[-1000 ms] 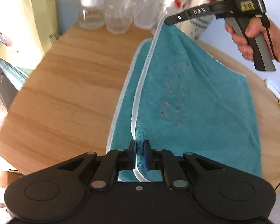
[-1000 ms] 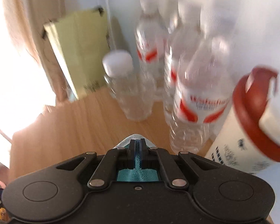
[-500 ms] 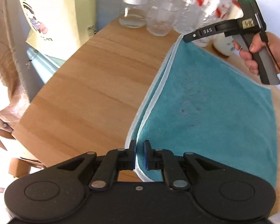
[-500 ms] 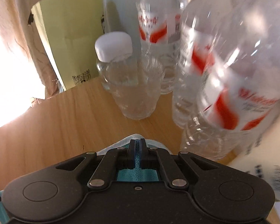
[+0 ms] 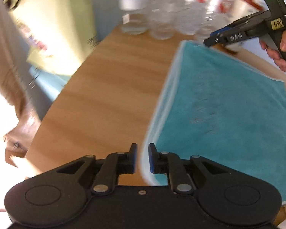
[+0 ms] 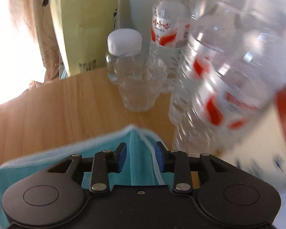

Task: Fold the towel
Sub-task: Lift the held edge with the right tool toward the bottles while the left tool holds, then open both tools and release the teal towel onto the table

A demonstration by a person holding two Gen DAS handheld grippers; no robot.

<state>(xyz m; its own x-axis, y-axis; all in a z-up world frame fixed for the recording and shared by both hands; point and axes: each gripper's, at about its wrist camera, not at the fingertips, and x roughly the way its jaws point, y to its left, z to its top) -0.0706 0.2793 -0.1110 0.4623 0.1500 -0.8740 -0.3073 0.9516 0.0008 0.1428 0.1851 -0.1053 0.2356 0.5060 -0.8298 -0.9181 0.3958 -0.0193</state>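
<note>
Both jaws parted, gripping nothing: left gripper [image 5: 142,157] and right gripper [image 6: 141,156] should lift straight off the folded towel [image 5: 228,114] without dragging corners.

Both grippers are letting go: the left gripper [image 5: 142,157], clamped on the near corner a moment ago, is now spreading apart around the towel [image 5: 225,118] edge, and the right gripper [image 6: 140,157] is likewise parting, the folded towel lying flat on the table [image 5: 104,87].
</note>
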